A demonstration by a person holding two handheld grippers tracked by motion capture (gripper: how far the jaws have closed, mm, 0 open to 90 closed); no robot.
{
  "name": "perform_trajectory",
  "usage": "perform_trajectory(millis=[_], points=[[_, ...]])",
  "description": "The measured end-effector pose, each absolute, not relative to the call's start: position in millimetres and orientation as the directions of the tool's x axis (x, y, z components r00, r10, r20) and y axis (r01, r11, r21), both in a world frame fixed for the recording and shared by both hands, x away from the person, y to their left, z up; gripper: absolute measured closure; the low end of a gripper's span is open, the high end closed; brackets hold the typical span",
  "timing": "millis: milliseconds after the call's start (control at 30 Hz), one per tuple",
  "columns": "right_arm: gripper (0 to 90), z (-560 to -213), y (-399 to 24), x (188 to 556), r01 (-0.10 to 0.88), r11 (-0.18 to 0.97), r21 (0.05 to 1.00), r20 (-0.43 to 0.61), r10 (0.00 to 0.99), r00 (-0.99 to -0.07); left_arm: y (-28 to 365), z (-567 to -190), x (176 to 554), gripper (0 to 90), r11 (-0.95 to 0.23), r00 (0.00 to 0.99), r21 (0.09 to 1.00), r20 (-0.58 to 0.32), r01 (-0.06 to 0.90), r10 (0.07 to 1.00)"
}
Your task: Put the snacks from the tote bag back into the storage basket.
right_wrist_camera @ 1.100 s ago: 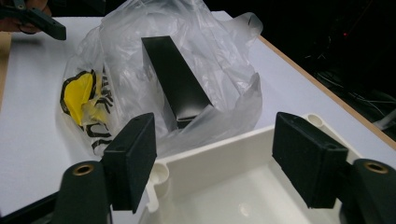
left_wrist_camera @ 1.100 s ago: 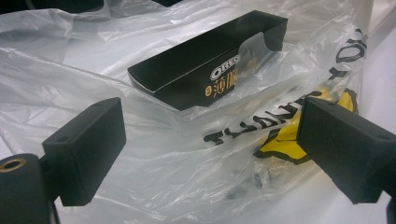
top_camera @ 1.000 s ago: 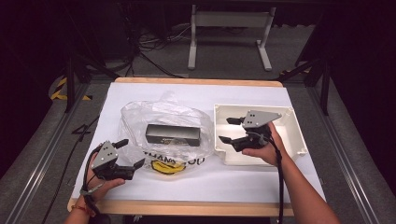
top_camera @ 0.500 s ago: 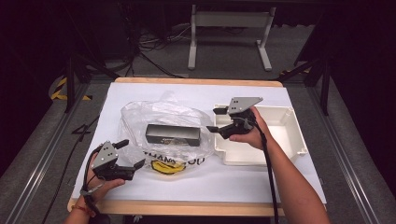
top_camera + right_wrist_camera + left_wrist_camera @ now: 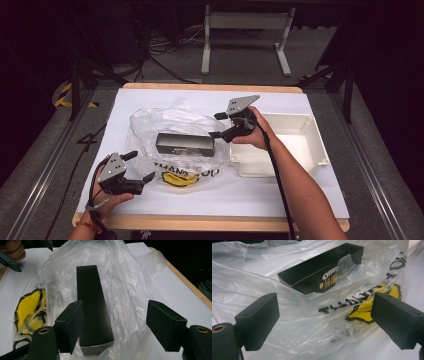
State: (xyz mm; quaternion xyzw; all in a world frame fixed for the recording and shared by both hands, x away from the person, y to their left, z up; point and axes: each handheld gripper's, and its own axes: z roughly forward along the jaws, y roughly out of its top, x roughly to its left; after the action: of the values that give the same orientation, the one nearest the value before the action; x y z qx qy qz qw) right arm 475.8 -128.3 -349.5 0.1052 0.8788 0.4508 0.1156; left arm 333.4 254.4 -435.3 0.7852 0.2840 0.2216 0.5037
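The high view shows the right forearm reaching from the bottom right across the table [image 5: 310,200], the right hand [image 5: 255,132] raised over the near left corner of the white tray [image 5: 305,150]. It holds the right gripper [image 5: 220,126] pointing left toward the end of a black box [image 5: 185,144], with the grey plate tilted up on top. The left hand [image 5: 107,197] sits low at the table's front left corner, and the left gripper [image 5: 142,167] it holds points right, toward the edge of a clear plastic bag [image 5: 170,125].

The box lies lengthwise on the white sheet, in the middle of the crumpled bag, just left of the tray. A yellow print [image 5: 177,178] with dark lettering marks the bag's near edge.

The right gripper view looks down the length of the box [image 5: 93,312] from its open end, where a pale inner flap shows. Its jaws stand wide apart; the left one overlaps the box's side in the picture, but I cannot tell if it touches. The bag [image 5: 125,285] folds around and over the box here.

The left gripper view shows what the others hide: white cookie-brand lettering on the box's long side [image 5: 317,270], partly veiled by plastic. Its jaws are also spread wide, holding nothing, above the bag [image 5: 287,322] near the yellow print [image 5: 374,302].
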Motion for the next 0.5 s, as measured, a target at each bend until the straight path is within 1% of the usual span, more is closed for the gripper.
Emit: perform_trajectory(millis=[300, 500], points=[[31.1, -356.3, -114.5, 477.2, 0.073, 0.615, 0.785, -0.104, 0.247, -0.963, 253.7, -436.0, 331.5, 9.2, -0.338, 0.740, 0.914, 0.065, 0.225, 0.669], [30.7, -362.0, -104.2, 476.9, 0.058, 0.664, 0.745, -0.110, 0.207, -0.972, 253.7, -437.0, 330.3, 9.2, -0.337, 0.747, 0.914, 0.058, 0.227, 0.662]])
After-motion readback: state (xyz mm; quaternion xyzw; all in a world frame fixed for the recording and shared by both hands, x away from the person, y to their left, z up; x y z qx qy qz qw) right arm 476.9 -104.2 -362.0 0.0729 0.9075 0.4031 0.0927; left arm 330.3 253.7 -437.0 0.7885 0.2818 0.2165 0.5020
